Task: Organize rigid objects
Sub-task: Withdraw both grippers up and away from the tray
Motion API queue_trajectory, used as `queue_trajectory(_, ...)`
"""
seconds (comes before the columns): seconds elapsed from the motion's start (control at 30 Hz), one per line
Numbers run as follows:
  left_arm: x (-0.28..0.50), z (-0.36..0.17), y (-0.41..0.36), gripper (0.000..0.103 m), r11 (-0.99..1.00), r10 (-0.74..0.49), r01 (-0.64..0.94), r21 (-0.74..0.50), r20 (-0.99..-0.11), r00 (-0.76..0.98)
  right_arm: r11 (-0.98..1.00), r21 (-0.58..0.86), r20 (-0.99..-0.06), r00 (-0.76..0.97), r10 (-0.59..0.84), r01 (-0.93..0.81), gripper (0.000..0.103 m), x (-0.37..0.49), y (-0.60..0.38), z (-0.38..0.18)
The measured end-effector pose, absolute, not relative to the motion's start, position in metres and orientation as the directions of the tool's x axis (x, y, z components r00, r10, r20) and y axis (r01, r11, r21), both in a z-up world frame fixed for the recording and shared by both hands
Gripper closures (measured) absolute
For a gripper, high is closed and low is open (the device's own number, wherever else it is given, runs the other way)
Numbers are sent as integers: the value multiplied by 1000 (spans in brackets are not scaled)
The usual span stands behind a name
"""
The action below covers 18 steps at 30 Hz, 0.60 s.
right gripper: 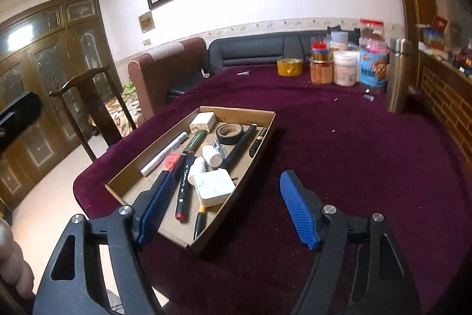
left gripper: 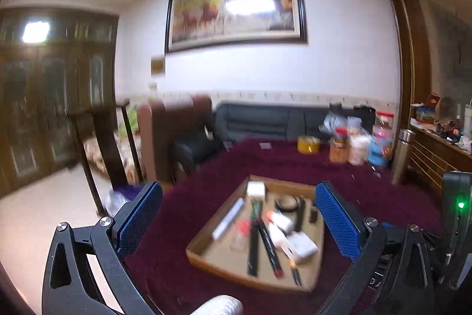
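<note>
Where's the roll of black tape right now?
In the right wrist view, the black tape lies in the cardboard tray near its far end, between the white charger and a black pen.

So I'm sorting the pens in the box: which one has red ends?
The black marker lying nearest the right gripper's left finger: red at both ends, white print along its barrel. The others are white, green or plain black.
</note>
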<state>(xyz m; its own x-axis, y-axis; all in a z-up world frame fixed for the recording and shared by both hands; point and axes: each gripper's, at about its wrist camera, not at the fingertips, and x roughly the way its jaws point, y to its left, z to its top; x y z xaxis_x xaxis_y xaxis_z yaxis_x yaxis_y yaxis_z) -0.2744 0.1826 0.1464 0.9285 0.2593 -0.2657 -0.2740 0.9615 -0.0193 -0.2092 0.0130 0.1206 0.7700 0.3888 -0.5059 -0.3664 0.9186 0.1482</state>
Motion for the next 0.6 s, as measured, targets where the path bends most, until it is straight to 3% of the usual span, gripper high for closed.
queue_trajectory(0.03, -277, 147, 183, 1, 960, 262, -279, -27, -269, 927, 921, 141, -502, 776, 383, -363, 21, -213, 13, 122)
queue_trajectory(0.23, -275, 147, 189, 1, 934, 328, -354, -44, -287, 900, 923, 110, -519, 771, 369, -368, 21, -214, 20, 114)
queue_trajectory(0.6, -249, 106, 201, 1, 913, 353, -409, -15, -474, 806, 916, 75, -589, 723, 360, -395, 21, -214, 41, 91)
